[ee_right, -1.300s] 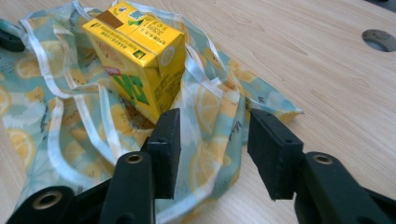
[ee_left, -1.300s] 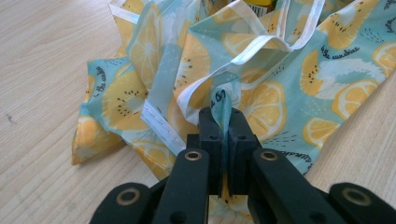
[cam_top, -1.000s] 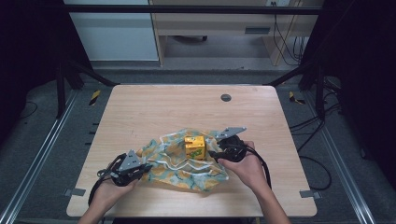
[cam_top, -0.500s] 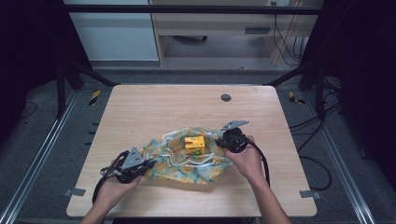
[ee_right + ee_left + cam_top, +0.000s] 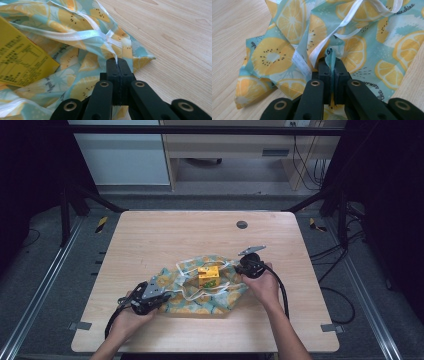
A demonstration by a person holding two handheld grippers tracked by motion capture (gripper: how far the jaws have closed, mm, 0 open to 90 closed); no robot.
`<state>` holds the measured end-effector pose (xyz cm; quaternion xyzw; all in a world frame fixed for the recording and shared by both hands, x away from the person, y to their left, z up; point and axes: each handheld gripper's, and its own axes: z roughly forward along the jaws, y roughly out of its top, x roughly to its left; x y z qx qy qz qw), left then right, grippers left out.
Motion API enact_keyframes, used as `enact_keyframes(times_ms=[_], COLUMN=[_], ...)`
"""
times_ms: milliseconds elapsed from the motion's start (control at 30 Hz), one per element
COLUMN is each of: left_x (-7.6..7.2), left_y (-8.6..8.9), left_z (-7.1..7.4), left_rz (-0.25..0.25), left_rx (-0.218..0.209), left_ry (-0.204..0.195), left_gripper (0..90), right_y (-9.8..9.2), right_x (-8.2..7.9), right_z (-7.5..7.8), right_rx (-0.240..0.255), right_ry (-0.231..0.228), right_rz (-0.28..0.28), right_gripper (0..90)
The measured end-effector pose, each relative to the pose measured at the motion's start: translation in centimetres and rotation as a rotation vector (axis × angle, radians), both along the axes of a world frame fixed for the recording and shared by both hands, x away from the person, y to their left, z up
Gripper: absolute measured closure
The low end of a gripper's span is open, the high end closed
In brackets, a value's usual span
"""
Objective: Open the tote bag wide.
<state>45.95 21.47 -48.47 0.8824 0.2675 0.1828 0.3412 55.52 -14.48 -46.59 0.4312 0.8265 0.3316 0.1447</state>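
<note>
A teal fruit-print cloth with white ribbons lies crumpled on the near half of the table. A small yellow box sits on it. My left gripper is at the cloth's near left corner. In the left gripper view its jaws are shut on an upright fold of the cloth, beside a white ribbon. My right gripper is at the cloth's right edge. Its jaws are shut on that edge of the cloth, where a white ribbon runs in. The yellow box lies to its left.
The wooden table has bare surface beyond the cloth, and a round dark grommet near its far edge. Bare wood lies to the right of the right gripper. Dark frame posts and cables stand around the table.
My right gripper has shifted a little farther right along the cloth's edge and has closed on it. The left hand has stayed in place, still gripping the cloth.
</note>
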Motion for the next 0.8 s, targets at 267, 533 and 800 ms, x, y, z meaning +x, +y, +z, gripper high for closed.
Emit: enact_keyframes(times_ms=[267,533,800], left_x=[-0.5,-0.9,-0.9], left_y=[-0.4,-0.8,-1.0], left_z=[-0.3,-0.5,-0.7], left_rz=[-0.017,-0.042,-0.048], left_rx=[0.001,0.016,0.029], left_ry=[0.012,0.028,0.028], left_gripper=[87.5,87.6,87.6], right_y=[0.0,0.4,0.8], right_x=[0.9,1.2,2.0], right_z=[0.0,-0.3,-0.4], right_rx=[-0.029,-0.049,-0.061], right_ry=[-0.015,-0.038,-0.032], right_rz=[0.004,0.014,0.002], right_gripper=[90.0,90.0,90.0])
